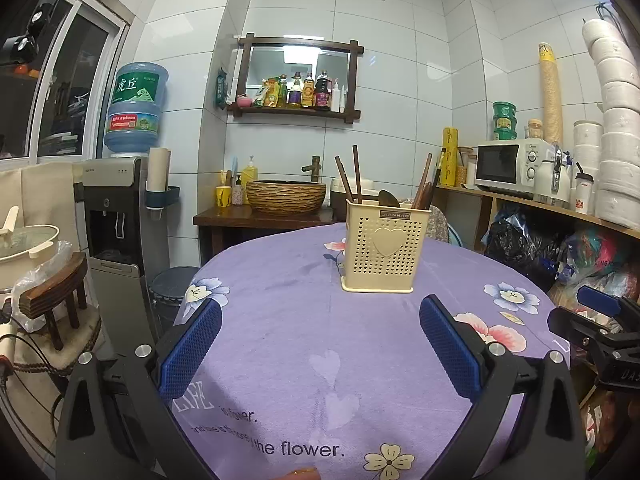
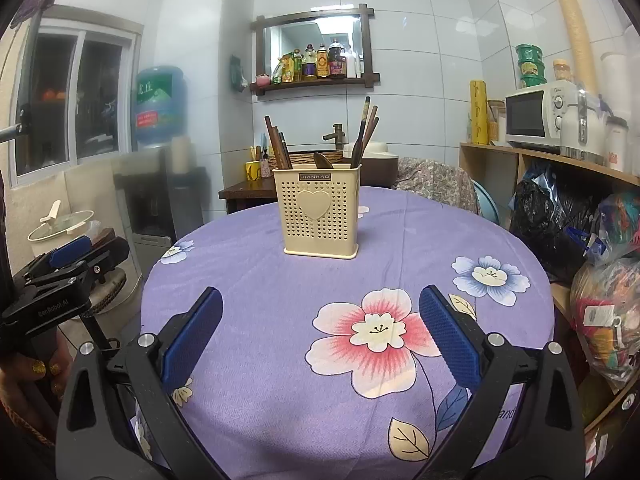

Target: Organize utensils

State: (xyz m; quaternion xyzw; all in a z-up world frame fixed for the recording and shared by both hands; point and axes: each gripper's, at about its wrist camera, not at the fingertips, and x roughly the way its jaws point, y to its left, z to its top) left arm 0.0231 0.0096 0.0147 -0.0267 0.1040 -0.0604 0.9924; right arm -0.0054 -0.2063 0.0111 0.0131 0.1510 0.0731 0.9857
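Observation:
A cream perforated utensil holder [image 1: 385,247] with a heart on its front stands upright on the round table with the purple flowered cloth [image 1: 288,320]. Dark chopsticks [image 1: 347,178] and a spoon [image 1: 389,199] stick out of its top. It also shows in the right wrist view [image 2: 319,218], with chopsticks [image 2: 364,132] in it. My left gripper [image 1: 320,320] is open and empty, above the near part of the table. My right gripper [image 2: 320,312] is open and empty, above the cloth [image 2: 280,320], short of the holder. No loose utensil shows on the cloth.
A water dispenser [image 1: 116,216] and a wooden stool [image 1: 56,292] stand left of the table. A wooden stand with a woven basin [image 1: 286,196] is behind it. Shelves with a microwave [image 1: 510,168] and bags [image 2: 608,300] line the right side.

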